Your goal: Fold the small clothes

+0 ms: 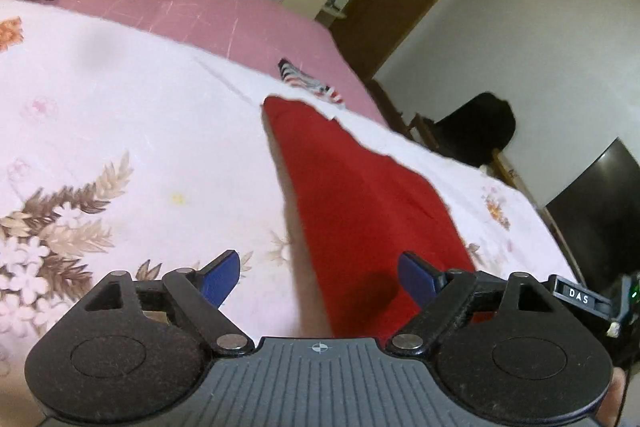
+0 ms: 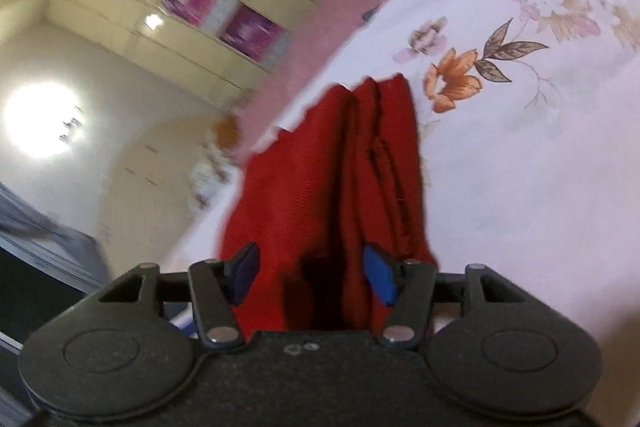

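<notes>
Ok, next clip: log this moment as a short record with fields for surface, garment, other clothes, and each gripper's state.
surface: bed with floral sheet over a pink cover
garment: red cloth, lying on the sheet, bunched in folds in the right wrist view
other clothes: striped item beyond the red cloth
left gripper: open, red cloth under its right finger, not pinched
right gripper: open, red cloth between the fingers, pads not pressing

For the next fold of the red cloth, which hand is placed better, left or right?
Probably the right. Its open tongs already have the bunched red cloth between the pads. The left tongs stand open at the cloth's edge, one pad over the floral bedsheet.
</notes>
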Motion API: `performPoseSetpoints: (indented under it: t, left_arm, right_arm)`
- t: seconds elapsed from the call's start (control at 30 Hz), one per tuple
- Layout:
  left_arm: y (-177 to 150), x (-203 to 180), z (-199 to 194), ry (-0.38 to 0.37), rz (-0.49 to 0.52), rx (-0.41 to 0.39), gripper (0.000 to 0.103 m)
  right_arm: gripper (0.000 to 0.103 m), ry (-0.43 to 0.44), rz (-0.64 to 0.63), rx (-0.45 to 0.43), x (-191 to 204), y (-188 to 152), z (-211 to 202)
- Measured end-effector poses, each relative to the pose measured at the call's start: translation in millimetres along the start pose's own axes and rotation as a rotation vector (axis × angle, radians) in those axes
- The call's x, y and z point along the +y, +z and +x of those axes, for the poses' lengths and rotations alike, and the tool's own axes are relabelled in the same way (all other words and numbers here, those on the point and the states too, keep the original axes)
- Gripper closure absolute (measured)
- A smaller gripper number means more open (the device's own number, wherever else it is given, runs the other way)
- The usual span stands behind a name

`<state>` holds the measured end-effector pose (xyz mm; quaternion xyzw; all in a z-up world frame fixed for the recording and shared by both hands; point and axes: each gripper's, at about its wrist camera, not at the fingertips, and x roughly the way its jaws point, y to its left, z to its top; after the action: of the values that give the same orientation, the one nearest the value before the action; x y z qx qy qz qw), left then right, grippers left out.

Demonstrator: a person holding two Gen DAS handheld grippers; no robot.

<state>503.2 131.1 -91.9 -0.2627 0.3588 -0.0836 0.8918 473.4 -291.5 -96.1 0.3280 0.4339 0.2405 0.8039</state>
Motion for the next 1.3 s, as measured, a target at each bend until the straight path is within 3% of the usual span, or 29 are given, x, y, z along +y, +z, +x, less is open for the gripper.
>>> performPoseSetpoints:
  t: [0.13,0.17,0.2,0.27,0.33,0.43,0.5,0.57,0.63,0.73,0.8,0.93,0.97,1.03,1.1,1.13,1.17,1.2,1.3]
  left_arm:
    - [-3.3,-3.4,35.5,0.034,0.02,0.05,0.017]
    - [-4.7,-7.1,38.1,0.047,0.053,0.047,0.017]
    - [-5.3,-11.4,40.4,0.063,0.081,0.05,0.017]
    - [-4.0,-19.1,44.7,0.081,0.098,0.052,0.018]
    - [-1.8,-29.6,39.0,0.076,0.146,0.021,0.025]
    - [0.5,-44.2,43.0,0.063,0.206,0.026,0.025]
    - [-1.9,-53.5,53.8,0.078,0.253,0.051,0.025]
    - [-7.0,-58.4,65.9,0.08,0.263,0.08,0.025]
    - [-5.9,-57.0,63.3,0.076,0.239,0.074,0.025]
    - [-5.3,-54.0,58.1,0.069,0.238,0.074,0.025]
    - [-3.2,-54.5,56.3,0.067,0.238,0.079,0.025]
    - [-3.7,-54.3,59.1,0.07,0.24,0.076,0.025]
    - [-5.2,-55.1,62.7,0.073,0.247,0.074,0.025]
    - [-6.0,-56.7,63.2,0.086,0.267,0.069,0.021]
    - [-3.6,-57.3,56.1,0.069,0.245,0.059,0.021]
    - [-2.6,-54.7,48.2,0.033,0.219,0.046,0.021]
    - [-3.2,-51.3,38.2,0.001,0.198,0.033,0.021]
    - [-5.8,-48.8,27.6,-0.011,0.194,0.022,0.021]
    - [-19.2,-40.6,9.5,-0.034,0.169,0.035,0.021]
  right_arm:
    - [0.049,-0.07,-0.109,0.055,23.3,3.8,24.4]
    - [0.056,-0.084,-0.151,0.068,29.7,3.6,30.7]
    - [0.073,-0.118,-0.206,0.075,37.4,2.5,35.7]
    - [0.081,-0.184,-0.319,0.061,53.4,-1.9,36.5]
    - [0.083,-0.219,-0.431,0.021,68.9,-9.0,29.2]
    - [0.084,-0.233,-0.512,-0.061,80.0,-18.7,5.4]
    - [0.084,-0.257,-0.517,-0.095,72.6,-23.0,-5.3]
    - [0.084,-0.301,-0.473,-0.073,53.0,-23.3,5.1]
    - [0.082,-0.256,-0.41,-0.067,37.2,-21.1,8.9]
    - [0.072,-0.196,-0.343,-0.081,33.2,-12.7,-3.6]
    - [0.057,-0.193,-0.317,-0.138,29.8,-6.6,-12.9]
    - [0.066,-0.143,-0.194,-0.17,13.0,17.5,-1.6]
    - [0.087,-0.136,-0.201,-0.156,11.0,20.6,4.6]
    - [0.087,-0.225,-0.298,-0.119,15.1,21.6,20.1]
    - [0.084,-0.246,-0.301,-0.119,18.2,24.2,20.4]
    - [0.08,-0.265,-0.304,-0.135,21.1,23.7,15.6]
    - [0.069,-0.29,-0.314,-0.16,24.6,21.6,9.6]
    - [0.066,-0.303,-0.323,-0.178,28.1,17.6,1.7]
    - [0.063,-0.224,-0.312,-0.116,29.1,0.2,-20.1]
